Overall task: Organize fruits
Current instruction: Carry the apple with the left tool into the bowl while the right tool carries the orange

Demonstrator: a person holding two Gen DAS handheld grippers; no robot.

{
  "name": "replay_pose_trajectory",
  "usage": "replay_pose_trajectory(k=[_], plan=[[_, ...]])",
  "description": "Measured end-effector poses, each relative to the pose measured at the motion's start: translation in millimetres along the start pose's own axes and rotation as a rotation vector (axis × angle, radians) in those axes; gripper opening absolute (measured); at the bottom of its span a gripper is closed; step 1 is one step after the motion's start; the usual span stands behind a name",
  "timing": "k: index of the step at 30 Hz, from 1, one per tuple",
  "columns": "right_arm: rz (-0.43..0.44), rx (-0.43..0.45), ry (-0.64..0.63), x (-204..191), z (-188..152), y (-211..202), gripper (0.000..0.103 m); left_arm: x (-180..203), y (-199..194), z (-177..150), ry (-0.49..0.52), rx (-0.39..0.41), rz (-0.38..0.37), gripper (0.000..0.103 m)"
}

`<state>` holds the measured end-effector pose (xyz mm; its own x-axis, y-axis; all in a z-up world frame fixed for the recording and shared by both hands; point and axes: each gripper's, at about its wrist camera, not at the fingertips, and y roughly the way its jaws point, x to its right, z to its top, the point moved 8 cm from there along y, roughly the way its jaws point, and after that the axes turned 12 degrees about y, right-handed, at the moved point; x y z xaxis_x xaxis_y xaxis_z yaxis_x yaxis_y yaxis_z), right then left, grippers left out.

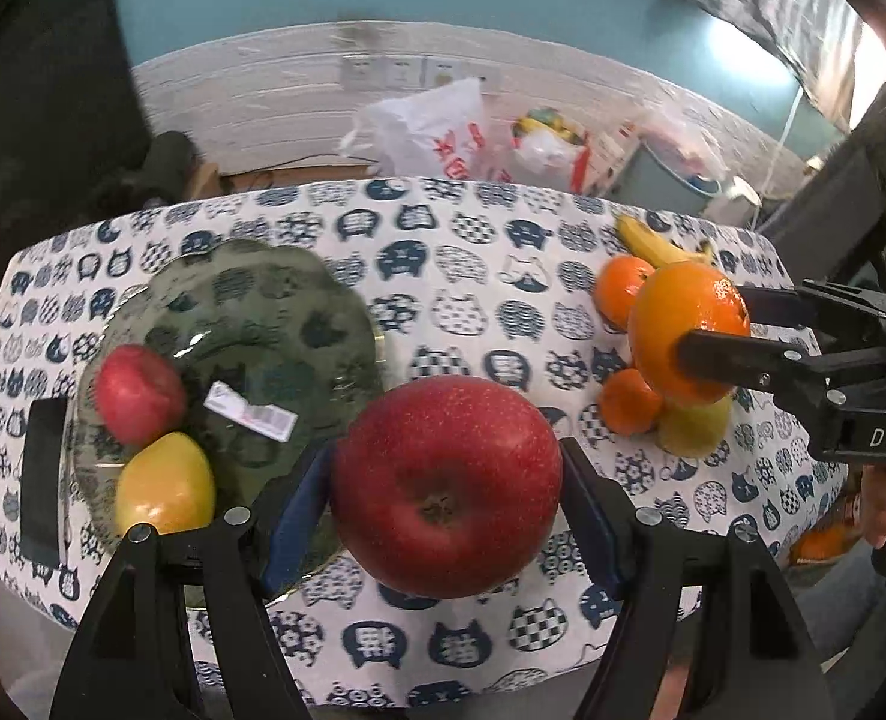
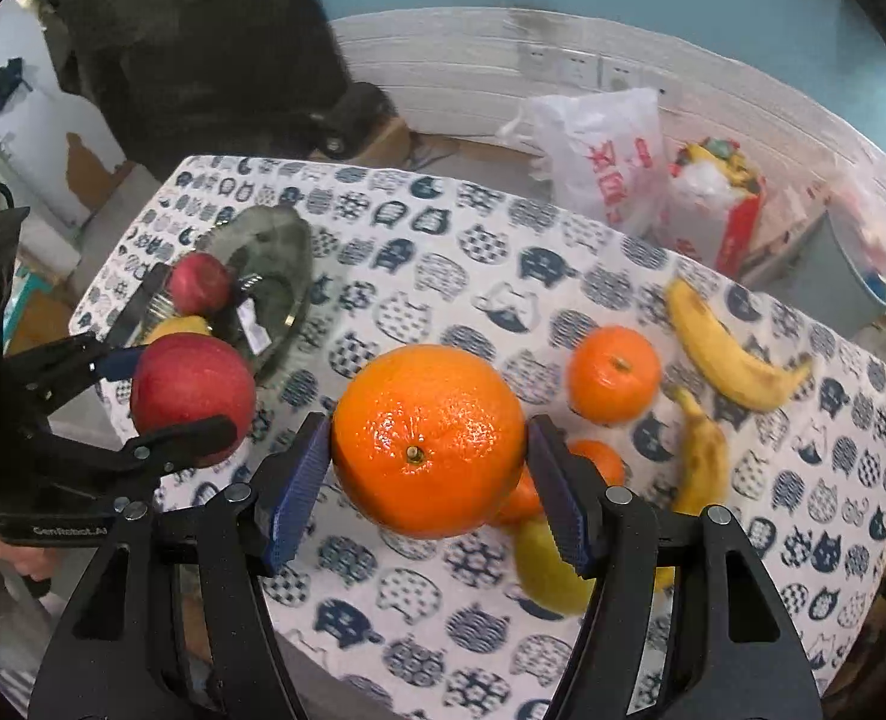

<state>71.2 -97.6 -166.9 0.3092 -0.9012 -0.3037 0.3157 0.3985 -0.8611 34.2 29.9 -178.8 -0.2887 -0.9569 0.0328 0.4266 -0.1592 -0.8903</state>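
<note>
My left gripper is shut on a big red apple, held above the table's front edge. My right gripper is shut on a large orange, lifted over the table. Each gripper shows in the other's view: the right gripper with the orange, the left gripper with the red apple. A green glass plate at the left holds a smaller red apple and a yellow-red fruit. Two tangerines, bananas and a yellow-green fruit lie at the right.
A cat-print cloth covers the table. A dark phone lies left of the plate, and a paper label lies in it. Plastic bags and a bin stand behind the table by the white wall.
</note>
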Motion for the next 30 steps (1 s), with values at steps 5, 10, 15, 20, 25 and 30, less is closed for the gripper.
replay_pose_trajectory(k=[5, 10, 15, 20, 25, 30], plan=[[0.025, 0.000, -0.014, -24.5, 11.2, 9.6, 0.067, -25.4, -4.5, -8.8, -0.050, 0.008, 0.019, 0.075], [0.046, -0.008, -0.027, -47.3, 19.3, 21.4, 0.067, -45.9, -6.3, -16.8, -0.087, 0.008, 0.034, 0.075], [0.070, -0.026, -0.046, -72.3, 25.3, 34.9, 0.067, -62.0, -3.5, -27.3, -0.117, -0.003, 0.045, 0.075], [0.082, -0.043, -0.066, -93.5, 30.6, 48.1, 0.067, -79.0, 1.4, -39.3, -0.152, -0.021, 0.049, 0.075], [0.102, -0.071, -0.080, -116.7, 34.7, 69.1, 0.067, -87.9, 5.8, -50.6, -0.175, -0.041, 0.044, 0.075], [0.102, -0.101, -0.088, -127.3, 34.1, 89.7, 0.067, -91.8, 15.0, -59.9, -0.184, -0.069, 0.038, 0.075]])
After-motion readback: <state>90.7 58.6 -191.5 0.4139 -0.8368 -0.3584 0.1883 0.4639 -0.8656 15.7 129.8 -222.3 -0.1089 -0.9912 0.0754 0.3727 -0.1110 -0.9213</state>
